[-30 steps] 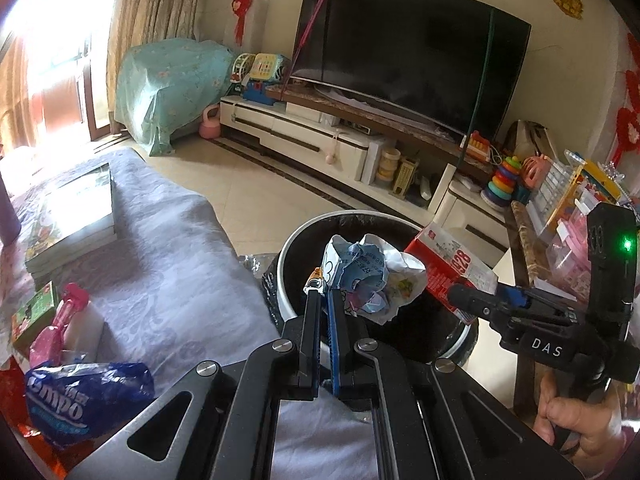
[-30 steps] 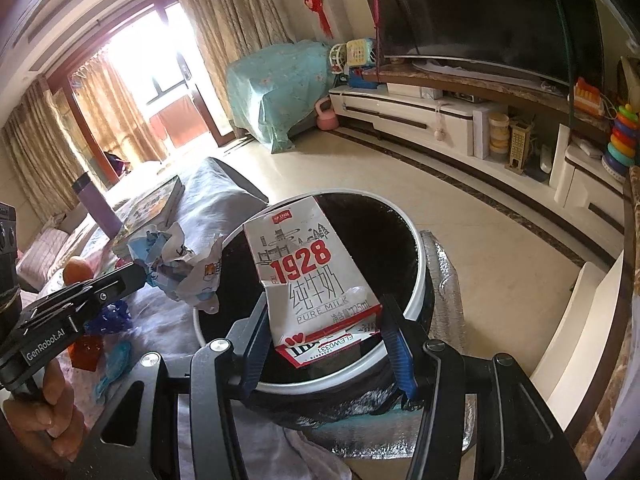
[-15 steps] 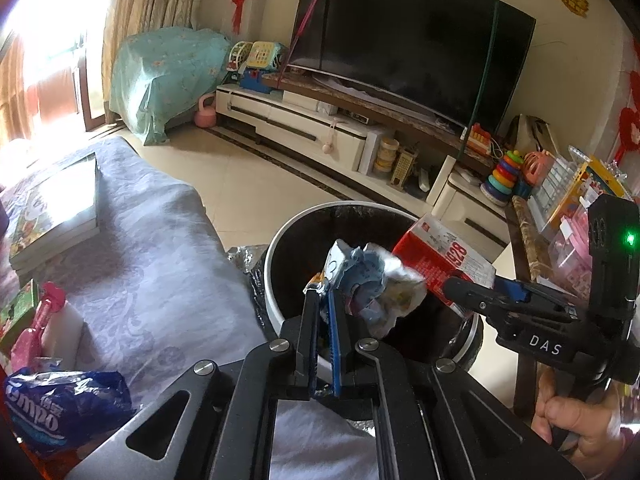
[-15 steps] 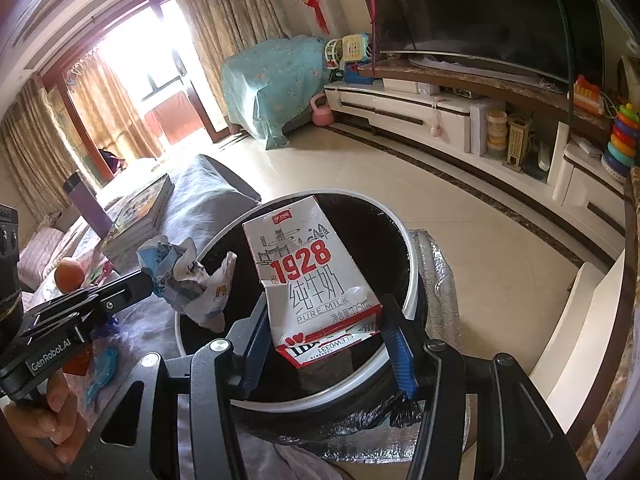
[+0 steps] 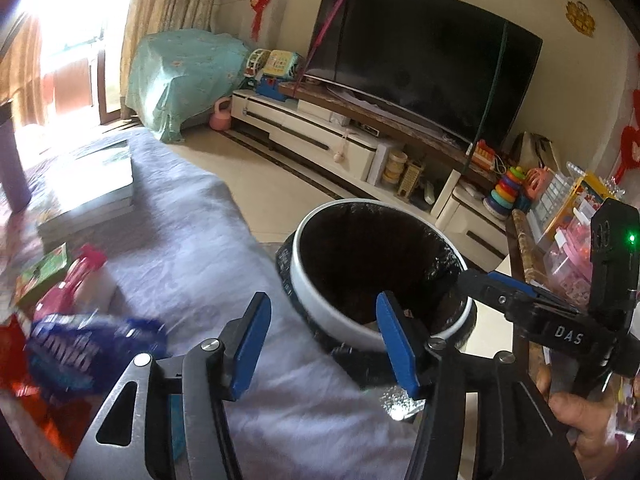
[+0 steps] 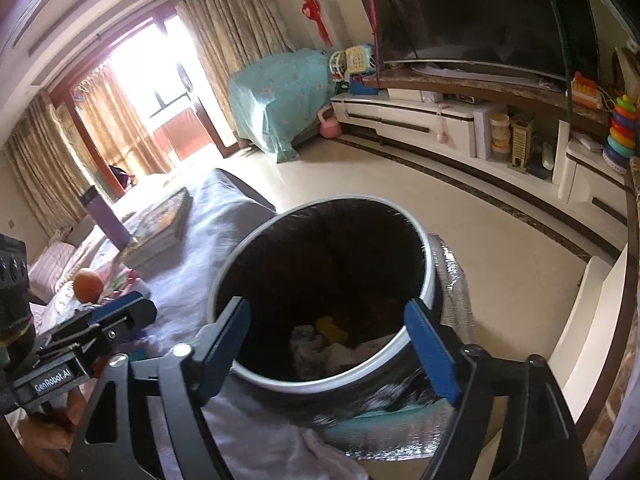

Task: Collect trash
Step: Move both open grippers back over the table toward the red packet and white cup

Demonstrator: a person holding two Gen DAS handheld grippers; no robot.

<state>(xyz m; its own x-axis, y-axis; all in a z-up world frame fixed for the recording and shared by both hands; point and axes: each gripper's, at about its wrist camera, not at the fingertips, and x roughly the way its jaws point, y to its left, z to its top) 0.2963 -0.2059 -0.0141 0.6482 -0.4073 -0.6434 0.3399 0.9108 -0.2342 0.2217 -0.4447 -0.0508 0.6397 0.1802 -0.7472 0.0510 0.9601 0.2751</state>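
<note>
While both grippers hover by the bin point(image 6: 428, 276), trash point(image 6: 320, 344) sits at its bottom and more lies on the table point(image 5: 192, 248). Left gripper point(image 5: 324, 338): jaws wide, empty. Right gripper point(image 6: 332, 344): jaws wide, empty, over the rim. Best next step, likely: left swings to the blue pack point(image 5: 76, 348), lines the jaws across its narrow side, closes gently; crinkly film slips.
</note>
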